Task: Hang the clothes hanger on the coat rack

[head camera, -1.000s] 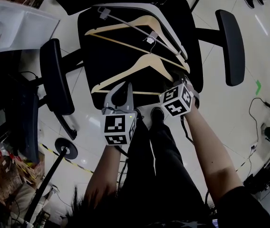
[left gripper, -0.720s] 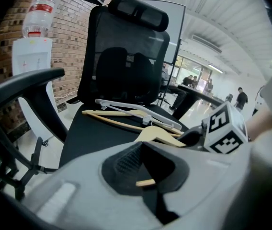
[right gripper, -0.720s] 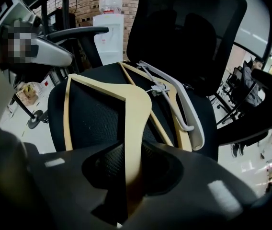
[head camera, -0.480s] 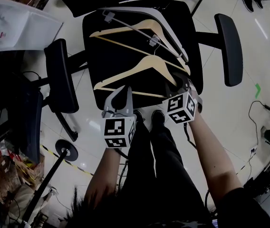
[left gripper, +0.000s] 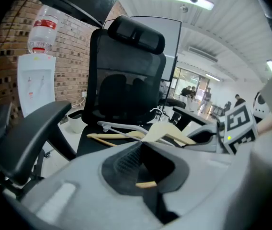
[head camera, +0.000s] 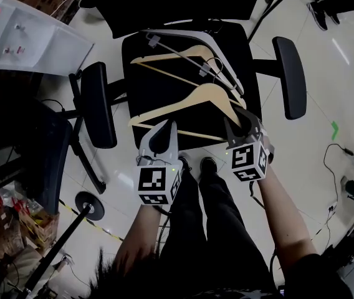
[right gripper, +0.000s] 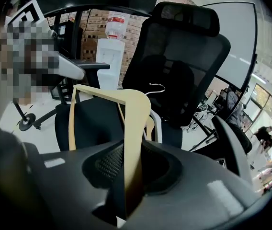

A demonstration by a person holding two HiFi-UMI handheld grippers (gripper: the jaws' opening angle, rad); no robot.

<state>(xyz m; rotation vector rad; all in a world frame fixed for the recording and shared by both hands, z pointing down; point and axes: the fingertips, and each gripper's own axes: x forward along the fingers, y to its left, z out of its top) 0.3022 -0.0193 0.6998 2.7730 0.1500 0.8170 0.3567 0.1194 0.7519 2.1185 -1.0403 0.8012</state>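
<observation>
A: Where was the pale wooden clothes hanger (head camera: 209,96) at that moment?

B: Over the seat of the black mesh office chair (head camera: 158,89), along the front edge nearest the person, its shoulders spread left to right. Whether it touched the cushion, I couldn't tell.

A: And the right gripper (head camera: 242,129)?

B: Clamped on the hanger's right-hand end. In the right gripper view the broad wooden arm rose straight out from between the two jaws, pinched on both sides.

A: What about the left gripper (head camera: 163,129)?

B: It sat over the hanger's left half, above the thin lower bar. In the left gripper view its jaws met at the tips, and a short piece of that bar showed in the hollow between them. So it was closed around the bar.

A: Was anything else on the seat?

B: Two more things. A second wooden hanger (head camera: 164,56) lay farther back, and a white plastic hanger with clips (head camera: 192,34) lay partly across it. Both were just behind the held one.

A: And round about?

B: The chair's two black armrests (head camera: 99,104) stood out on either side, and its tall mesh back rose behind the seat. A white water dispenser (left gripper: 35,87) with a bottle on top stood against a brick wall to the left. The person's dark trouser legs (head camera: 211,210) showed between the two forearms.
</observation>
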